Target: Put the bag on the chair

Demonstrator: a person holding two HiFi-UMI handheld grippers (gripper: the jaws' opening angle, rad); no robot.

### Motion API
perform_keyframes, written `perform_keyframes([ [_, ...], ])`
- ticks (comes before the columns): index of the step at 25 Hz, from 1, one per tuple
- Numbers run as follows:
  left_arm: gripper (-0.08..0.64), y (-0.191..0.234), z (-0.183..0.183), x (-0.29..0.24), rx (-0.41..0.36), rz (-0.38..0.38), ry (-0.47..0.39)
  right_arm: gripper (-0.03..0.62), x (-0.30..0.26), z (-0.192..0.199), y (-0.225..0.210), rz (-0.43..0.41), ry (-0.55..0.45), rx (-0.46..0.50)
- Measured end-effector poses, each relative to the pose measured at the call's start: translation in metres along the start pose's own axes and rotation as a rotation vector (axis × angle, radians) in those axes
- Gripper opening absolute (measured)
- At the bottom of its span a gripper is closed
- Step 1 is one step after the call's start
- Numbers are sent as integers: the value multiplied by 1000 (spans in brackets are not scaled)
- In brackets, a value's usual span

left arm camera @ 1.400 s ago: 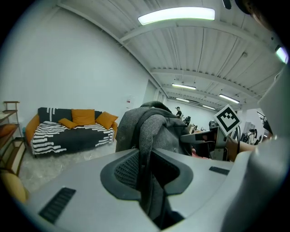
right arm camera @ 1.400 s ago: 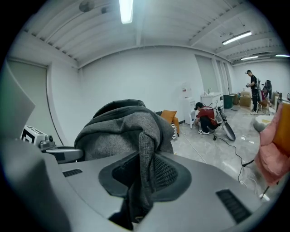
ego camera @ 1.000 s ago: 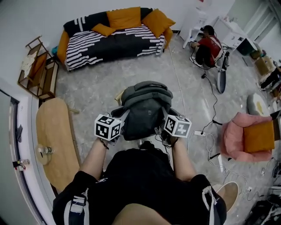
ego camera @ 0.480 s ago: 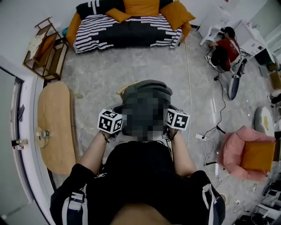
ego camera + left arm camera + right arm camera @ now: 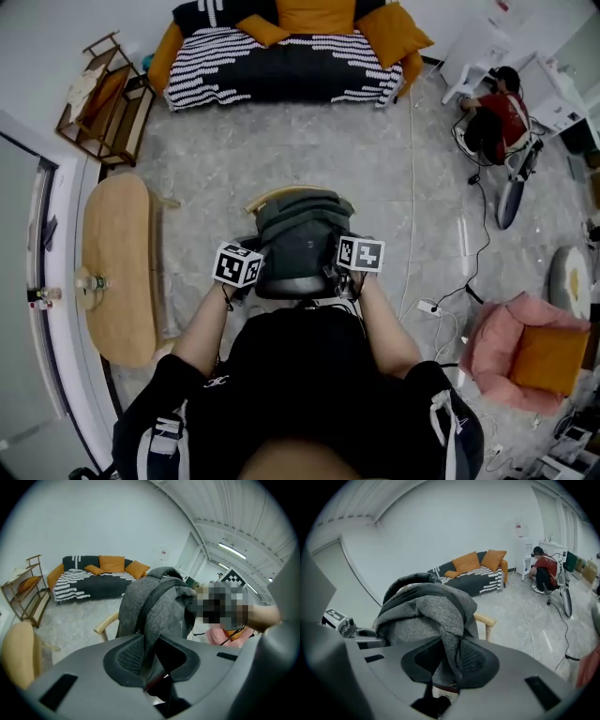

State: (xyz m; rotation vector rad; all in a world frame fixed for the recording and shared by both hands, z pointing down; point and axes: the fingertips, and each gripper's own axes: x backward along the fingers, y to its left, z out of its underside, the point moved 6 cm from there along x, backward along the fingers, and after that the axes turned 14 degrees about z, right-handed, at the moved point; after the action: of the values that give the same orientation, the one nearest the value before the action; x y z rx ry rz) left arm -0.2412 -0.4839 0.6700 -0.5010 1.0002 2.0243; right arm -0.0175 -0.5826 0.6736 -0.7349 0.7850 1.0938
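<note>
A grey backpack hangs between my two grippers, right over a wooden chair whose curved back peeks out behind it. I cannot tell whether the bag rests on the seat. My left gripper is shut on a fold of the bag's left side, with the fabric pinched between its pads. On the other side my right gripper still has a fold of the bag between its pads while its jaws are opening. A chair arm shows beyond the bag, and the chair's other arm shows in the right gripper view.
A striped sofa with orange cushions stands along the far wall. An oval wooden table is at my left, and a wooden rack beyond it. At the right are a pink armchair, floor cables and a seated person.
The backpack and both grippers have come down and closer to my body, onto the chair. The chair's back now shows behind the bag.
</note>
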Motion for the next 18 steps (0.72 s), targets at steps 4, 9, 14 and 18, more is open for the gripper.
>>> perform_keyframes([
  [4,89,24,14,-28,96,-30,30,114,-33,5,-5,-3,53,83],
  [9,97,45,7,-35,163,-75,-46,116,-49,-7,-1,-64,2,150],
  [14,118,56,-1,-38,192,-150,-81,138,-62,-21,2,-86,-6,200],
  [18,124,53,1,-33,178,-181,-117,198,-60,-20,2,-52,-31,242],
])
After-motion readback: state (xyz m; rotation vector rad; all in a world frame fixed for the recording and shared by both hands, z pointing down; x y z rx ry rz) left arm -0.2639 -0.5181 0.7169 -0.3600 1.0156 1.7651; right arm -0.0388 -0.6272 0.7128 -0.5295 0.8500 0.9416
